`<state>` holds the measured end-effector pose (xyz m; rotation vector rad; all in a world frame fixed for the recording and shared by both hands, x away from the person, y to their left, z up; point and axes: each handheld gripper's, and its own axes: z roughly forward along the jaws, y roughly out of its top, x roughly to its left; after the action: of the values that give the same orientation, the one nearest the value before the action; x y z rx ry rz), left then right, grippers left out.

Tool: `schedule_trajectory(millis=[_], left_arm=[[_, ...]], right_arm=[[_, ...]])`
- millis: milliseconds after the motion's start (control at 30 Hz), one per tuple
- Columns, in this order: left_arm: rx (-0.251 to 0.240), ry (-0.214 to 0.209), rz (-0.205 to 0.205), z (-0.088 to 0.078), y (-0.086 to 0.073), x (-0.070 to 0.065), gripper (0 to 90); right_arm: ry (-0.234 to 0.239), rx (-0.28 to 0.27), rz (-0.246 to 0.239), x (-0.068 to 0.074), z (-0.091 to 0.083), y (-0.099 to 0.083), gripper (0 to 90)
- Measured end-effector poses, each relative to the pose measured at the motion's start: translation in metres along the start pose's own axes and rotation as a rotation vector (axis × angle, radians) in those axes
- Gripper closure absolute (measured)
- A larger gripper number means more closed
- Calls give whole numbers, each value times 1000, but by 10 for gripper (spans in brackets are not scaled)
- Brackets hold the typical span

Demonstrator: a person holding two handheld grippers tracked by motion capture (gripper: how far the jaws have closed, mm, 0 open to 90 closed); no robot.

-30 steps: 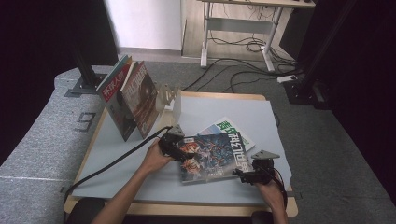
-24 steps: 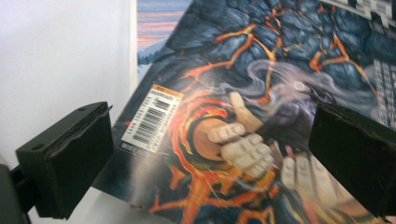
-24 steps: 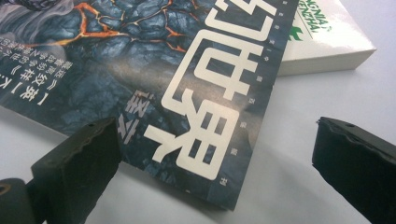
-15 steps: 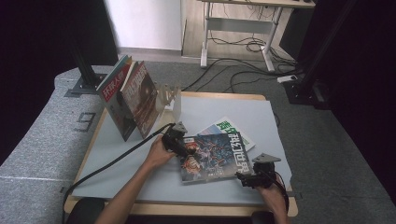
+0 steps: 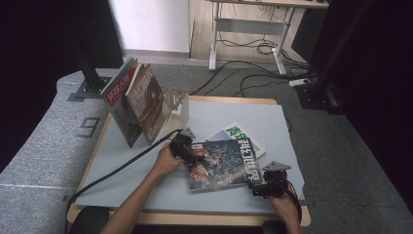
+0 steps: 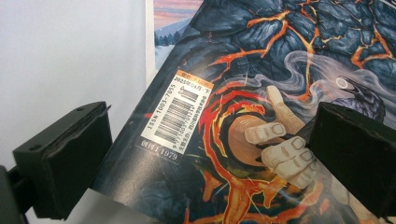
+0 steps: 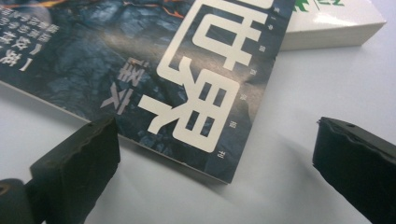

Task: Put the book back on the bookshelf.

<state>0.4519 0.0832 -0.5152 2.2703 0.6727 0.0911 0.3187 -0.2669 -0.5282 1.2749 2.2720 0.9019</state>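
- The dark magazine (image 5: 221,163), its cover a lava-and-smoke painting with large white characters, lies flat on the grey table (image 5: 234,117), towards the near edge and a little right of centre
- Its far right part overlaps a white-and-green magazine (image 5: 242,135), which lies flat beneath it; in the right gripper view that one's thick white edge (image 7: 327,32) shows just past the dark cover
- The left gripper (image 5: 187,152) sits at the dark magazine's left edge; in the left gripper view its two black fingers (image 6: 65,163) stand wide apart and clamp nothing, one over bare table beside the cover, the other over the painted hand, with the barcode label (image 6: 180,114) between them
- Whether those fingers touch the cover I cannot tell
- The right gripper (image 5: 263,187) is at the magazine's near right corner (image 7: 226,177); its fingers (image 7: 74,163) are spread wide, the corner lies between them, and neither finger closes on it
- The person's left hand (image 5: 165,163) holds the left gripper, and a black cable (image 5: 112,173) trails from it across the table
- Further left, well apart, two books (image 5: 139,105) stand leaning against a pale bookstand (image 5: 176,100)
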Motion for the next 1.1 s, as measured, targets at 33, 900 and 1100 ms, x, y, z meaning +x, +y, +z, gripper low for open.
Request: schedule_trajectory(millis=[33,900,1100], left_arm=[[4,0,0,0,0,-1,0],[35,-2,11,-22,-22,-20,0],[41,-14,20,-25,-26,-25,0]], right_arm=[[0,2,2,0,0,0,0],[-38,4,55,-14,9,3,0],[-56,2,64,-17,11,5,0]])
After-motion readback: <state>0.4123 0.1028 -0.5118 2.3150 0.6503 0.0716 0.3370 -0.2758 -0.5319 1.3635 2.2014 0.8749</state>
